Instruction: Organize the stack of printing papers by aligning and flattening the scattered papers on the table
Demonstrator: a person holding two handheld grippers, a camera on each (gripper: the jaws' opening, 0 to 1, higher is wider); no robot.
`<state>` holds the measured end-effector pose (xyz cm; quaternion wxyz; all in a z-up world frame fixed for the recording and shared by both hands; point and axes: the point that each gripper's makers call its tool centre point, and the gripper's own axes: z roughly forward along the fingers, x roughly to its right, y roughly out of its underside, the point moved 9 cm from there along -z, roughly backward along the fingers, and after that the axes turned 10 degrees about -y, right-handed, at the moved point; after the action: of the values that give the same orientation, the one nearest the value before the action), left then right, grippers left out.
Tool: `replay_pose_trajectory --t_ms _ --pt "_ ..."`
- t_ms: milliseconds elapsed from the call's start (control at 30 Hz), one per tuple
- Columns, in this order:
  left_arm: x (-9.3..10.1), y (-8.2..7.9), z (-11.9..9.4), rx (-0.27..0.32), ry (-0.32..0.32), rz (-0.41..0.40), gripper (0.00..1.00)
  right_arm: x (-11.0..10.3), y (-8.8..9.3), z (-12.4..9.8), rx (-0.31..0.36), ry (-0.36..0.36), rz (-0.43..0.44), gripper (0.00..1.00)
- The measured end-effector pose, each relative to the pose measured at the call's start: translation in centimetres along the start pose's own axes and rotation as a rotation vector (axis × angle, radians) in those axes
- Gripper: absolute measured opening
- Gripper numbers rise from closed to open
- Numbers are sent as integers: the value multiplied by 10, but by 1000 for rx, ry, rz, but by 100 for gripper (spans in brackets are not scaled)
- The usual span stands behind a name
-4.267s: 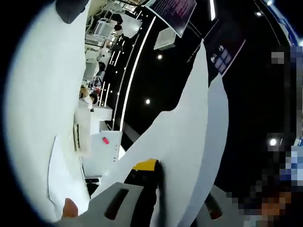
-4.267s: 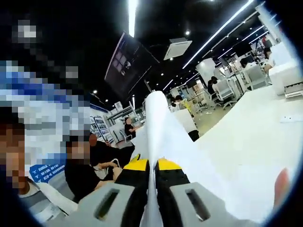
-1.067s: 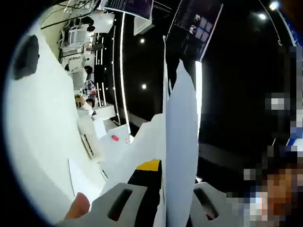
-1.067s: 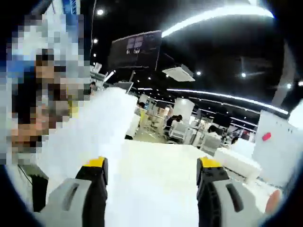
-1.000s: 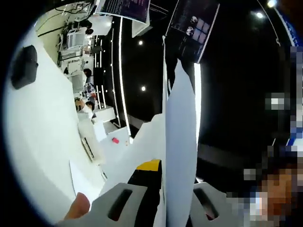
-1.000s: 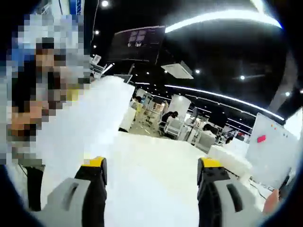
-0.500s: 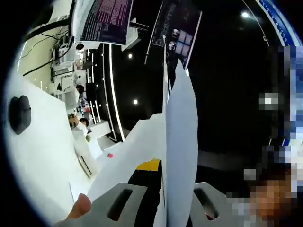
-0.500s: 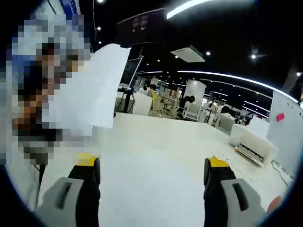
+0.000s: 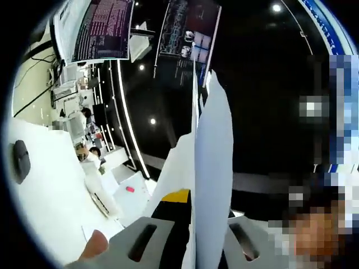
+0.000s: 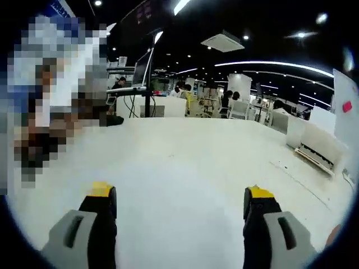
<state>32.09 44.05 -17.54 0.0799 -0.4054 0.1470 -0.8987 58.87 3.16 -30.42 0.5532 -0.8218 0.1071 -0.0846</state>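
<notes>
white papers (image 9: pixel 212 168) stand up against a black ceiling (image 9: pixel 258 84) striped with thin white light lines. left gripper (image 9: pixel 190 224) shows grey bodies, black jaws, a yellow tip. white table (image 9: pixel 50 196) carries a small black object (image 9: pixel 21 161) and a white box with a pink spot (image 9: pixel 130 189). over to the right gripper (image 10: pixel 179 210): grey, black, yellow tips too, above a plain white table (image 10: pixel 185 168). screen (image 9: pixel 104 28) shows pale text lines on dark.

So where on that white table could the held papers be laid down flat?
The widest bare patch of the white table lies straight ahead of the open right gripper. It runs up to the low white machine on one side and the monitor stand at the far edge. The left gripper holds the papers upright.
</notes>
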Motion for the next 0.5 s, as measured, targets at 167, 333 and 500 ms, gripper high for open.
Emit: replay_pose_trajectory --t_ms 167,333,500 --pt "1 -1 2 5 3 9 6 -2 -6 4 -7 -19 -41 89" --pt "1 -3 3 -1 12 14 6 2 -14 9 -13 -16 -65 89" --pt "2 -5 3 6 21 28 6 -5 -27 7 45 -8 -119 87"
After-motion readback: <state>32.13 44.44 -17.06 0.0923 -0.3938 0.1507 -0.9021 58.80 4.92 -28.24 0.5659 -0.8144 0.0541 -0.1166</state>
